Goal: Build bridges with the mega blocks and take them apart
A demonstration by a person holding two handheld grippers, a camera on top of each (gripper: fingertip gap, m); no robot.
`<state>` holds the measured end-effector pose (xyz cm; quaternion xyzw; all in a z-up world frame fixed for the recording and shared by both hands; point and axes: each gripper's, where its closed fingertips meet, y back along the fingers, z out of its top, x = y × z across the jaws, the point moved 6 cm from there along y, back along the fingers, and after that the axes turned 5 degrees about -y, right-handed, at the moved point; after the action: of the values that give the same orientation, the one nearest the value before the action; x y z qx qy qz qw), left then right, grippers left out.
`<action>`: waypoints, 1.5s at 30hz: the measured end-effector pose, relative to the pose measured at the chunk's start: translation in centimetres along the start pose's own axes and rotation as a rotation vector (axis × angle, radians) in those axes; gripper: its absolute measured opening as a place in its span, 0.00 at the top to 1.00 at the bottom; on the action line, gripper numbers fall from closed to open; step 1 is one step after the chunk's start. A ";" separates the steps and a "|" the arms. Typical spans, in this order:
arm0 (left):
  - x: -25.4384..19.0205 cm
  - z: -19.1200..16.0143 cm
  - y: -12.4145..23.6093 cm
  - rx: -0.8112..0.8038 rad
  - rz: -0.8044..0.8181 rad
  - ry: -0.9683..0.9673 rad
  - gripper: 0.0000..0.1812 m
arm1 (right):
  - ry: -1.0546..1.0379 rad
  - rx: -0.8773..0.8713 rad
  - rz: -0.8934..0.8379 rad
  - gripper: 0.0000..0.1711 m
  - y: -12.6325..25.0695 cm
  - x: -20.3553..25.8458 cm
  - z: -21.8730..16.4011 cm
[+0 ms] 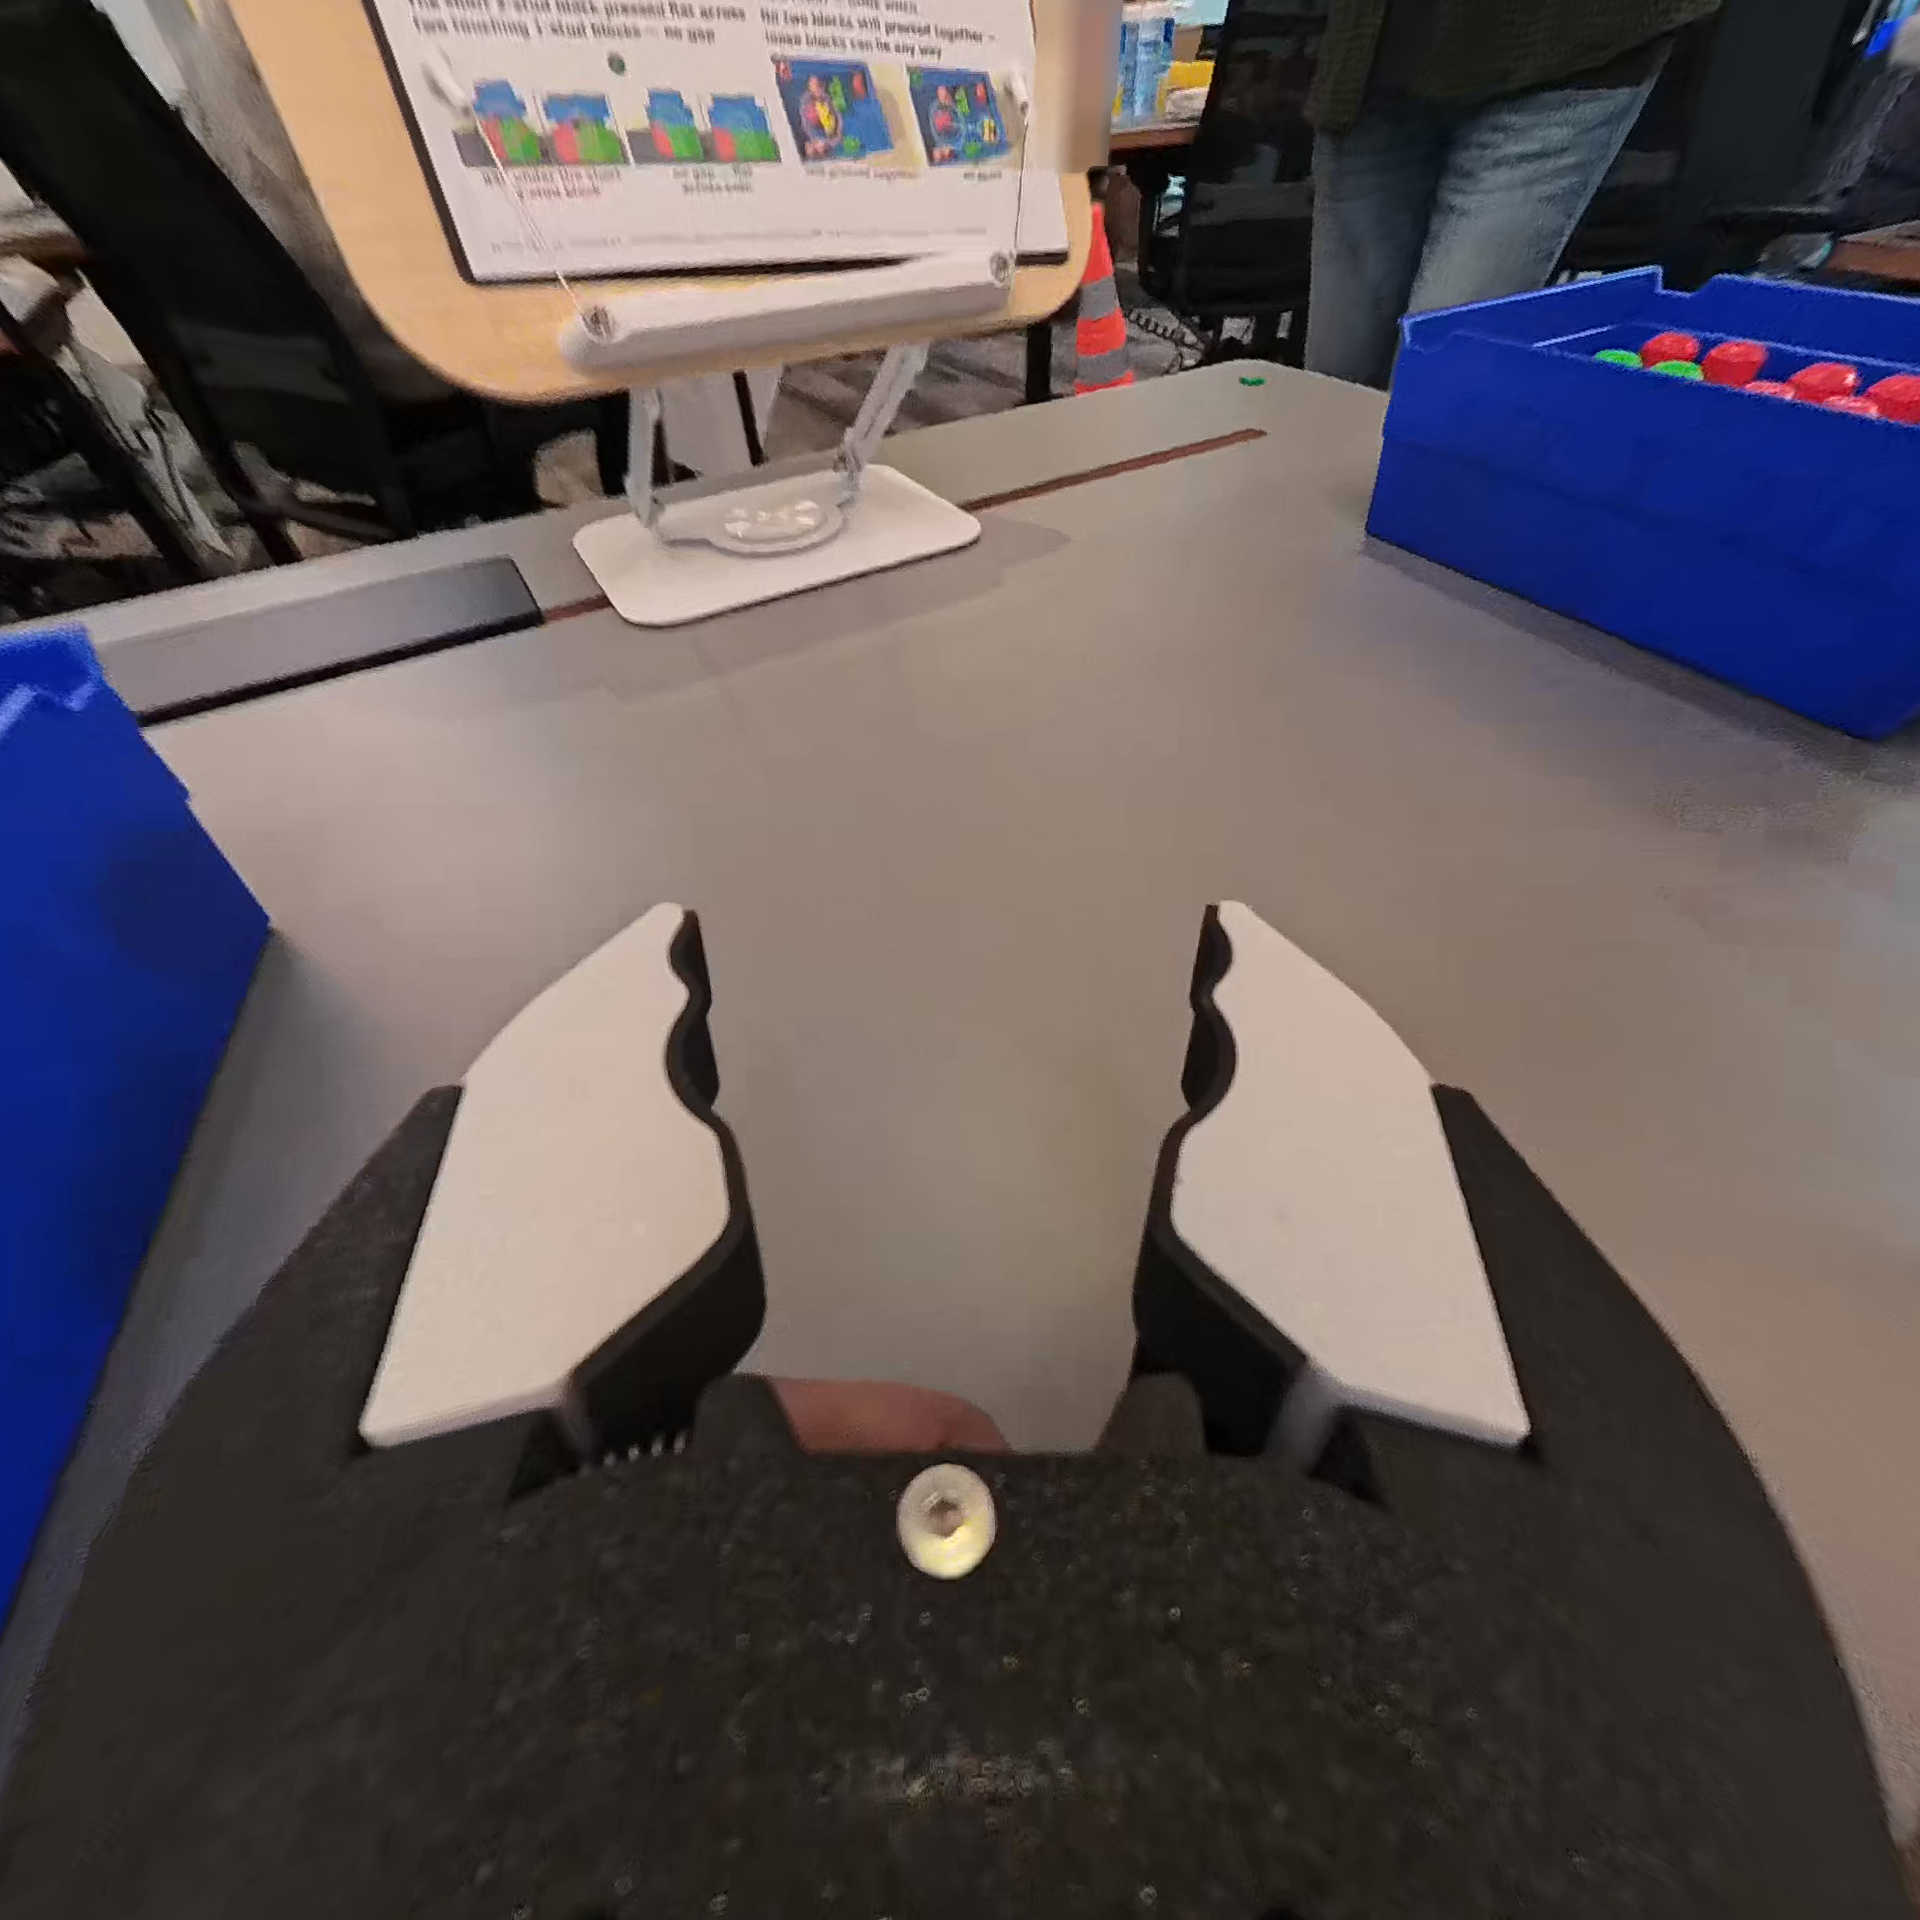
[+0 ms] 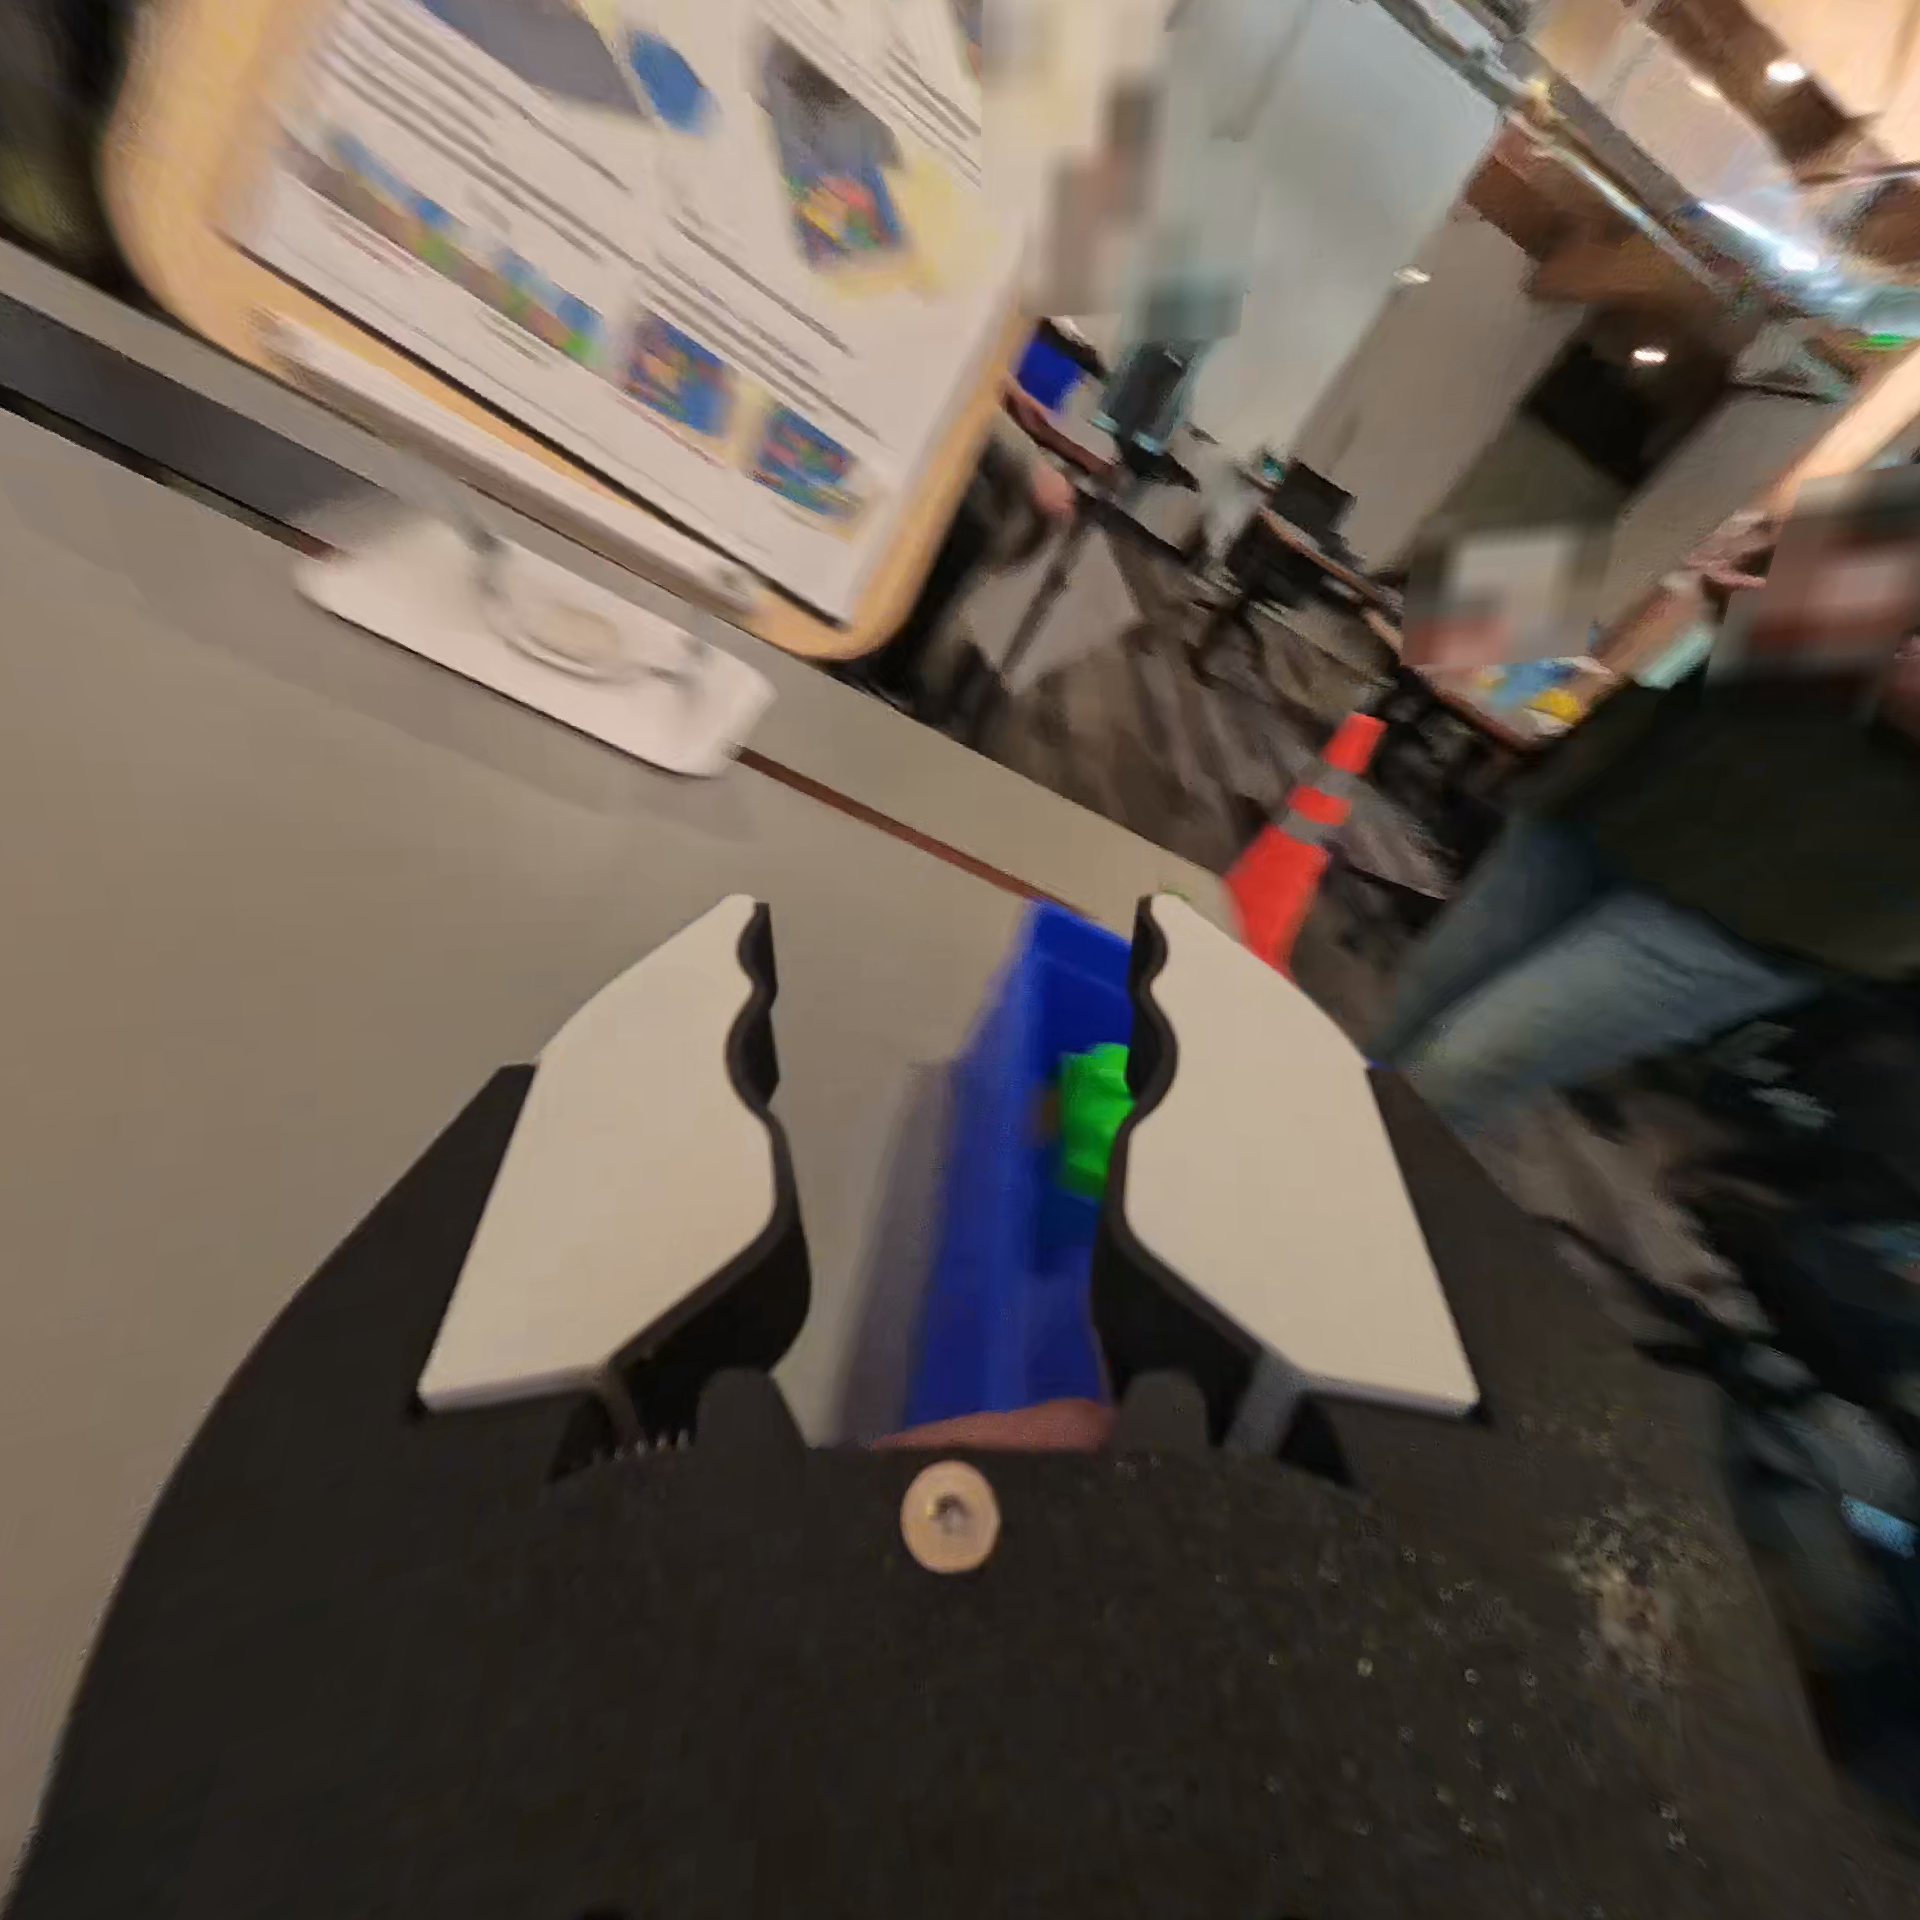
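Two grippers, left gripper (image 1: 951, 914) and right gripper (image 2: 951, 909), hover fingers wide and empty above the grey surface (image 1: 935, 790), ready to fetch red and green plastic mega blocks (image 1: 1766, 374) stored in the blue plastic bin (image 1: 1662, 561).

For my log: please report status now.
Left gripper open, empty. Right gripper open, empty, over blue bin with green block. Table bare between.

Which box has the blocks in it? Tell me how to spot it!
Start at the grey table with the tilted instruction board on a white stand at its far edge. Look right of the stand to the blue bin. Unlike the other blue bin at the left edge, whose inside is hidden, this one shows red and green blocks inside.
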<state>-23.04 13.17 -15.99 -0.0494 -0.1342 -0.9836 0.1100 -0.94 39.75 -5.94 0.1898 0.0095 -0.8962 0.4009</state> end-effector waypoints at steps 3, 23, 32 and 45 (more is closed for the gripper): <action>-0.5 0.4 0.3 -0.041 0.057 -0.054 0.52 | -0.110 -0.082 0.151 0.58 1.7 6.8 -2.5; -2.7 -1.4 0.2 0.064 0.126 0.096 0.55 | -0.287 0.036 0.353 0.59 2.0 11.0 -8.6; -2.2 -1.7 0.8 0.081 0.150 0.095 0.56 | -0.297 0.052 0.385 0.59 2.1 11.2 -8.7; 10.6 4.9 8.0 0.283 0.259 -0.111 0.59 | -0.244 0.035 0.394 0.61 1.3 11.7 -7.5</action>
<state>-31.19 4.87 -7.93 -0.1047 -0.2695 -0.9282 0.2341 -4.59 31.75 -16.84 0.0849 -0.0918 -0.8170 0.5630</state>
